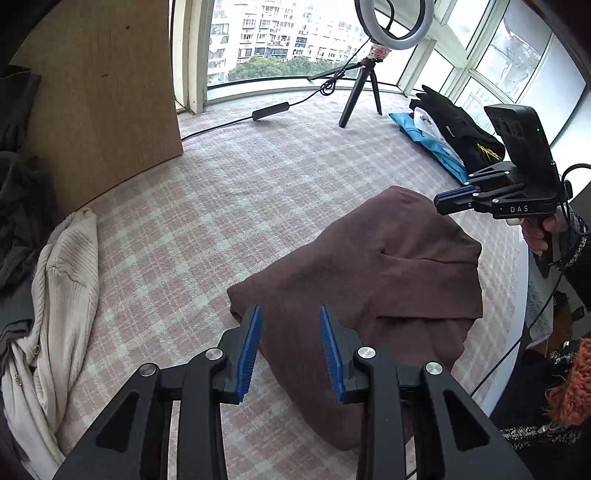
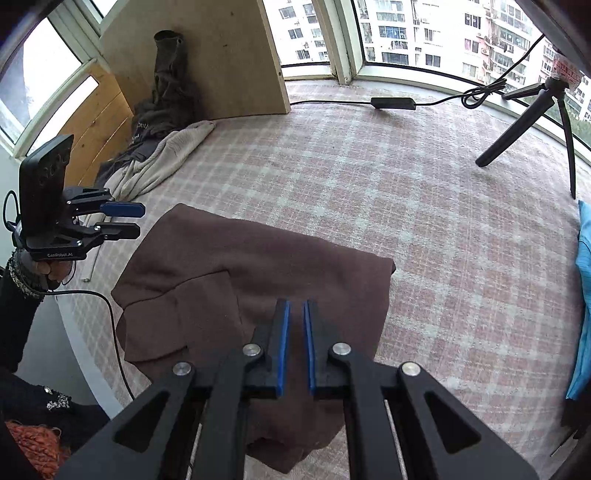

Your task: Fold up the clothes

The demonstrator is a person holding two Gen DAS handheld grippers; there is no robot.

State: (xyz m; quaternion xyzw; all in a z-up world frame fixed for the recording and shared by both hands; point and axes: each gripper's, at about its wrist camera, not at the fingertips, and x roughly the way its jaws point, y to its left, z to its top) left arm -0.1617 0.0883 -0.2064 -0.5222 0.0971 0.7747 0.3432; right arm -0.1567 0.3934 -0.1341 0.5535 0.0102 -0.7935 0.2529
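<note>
Fingers (image 1: pixel 250 347) of the left gripper (image 1: pixel 290 352) stand wide apart with nothing between their blue pads, hovering above the near left edge of the brown garment (image 1: pixel 373 280). From the right wrist view the same gripper (image 2: pixel 123 220) shows at the left, its two fingers parted and empty, held in a hand (image 2: pixel 55 271) in a dark sleeve. The right gripper (image 2: pixel 296 347) has its fingers drawn nearly together, only a thin gap left between the pads, and no cloth caught in them; it hangs above the garment (image 2: pixel 258 280). In the left wrist view it (image 1: pixel 458 201) appears at the right, fingers close, above the garment's far right corner, gripped by a hand (image 1: pixel 539 230).

That garment lies folded on the checked pink cloth (image 1: pixel 221 206), near the front edge, with flaps laid over its top so the layers overlap. Whether either gripper touches it cannot be told.

A cream ribbed sweater (image 1: pixel 55 295) lies bunched at the left, next to dark clothes (image 2: pixel 166 96) heaped against a wooden board (image 1: pixel 107 92). At the far right a black garment (image 1: pixel 458 129) sits on a blue one (image 1: pixel 432 144), well apart from the brown one. A small tripod (image 1: pixel 364 92) carrying a ring light (image 1: pixel 393 26) stands at the far side by the window (image 1: pixel 277 37), its cable and inline controller (image 1: pixel 269 110) trailing left across the cloth.
</note>
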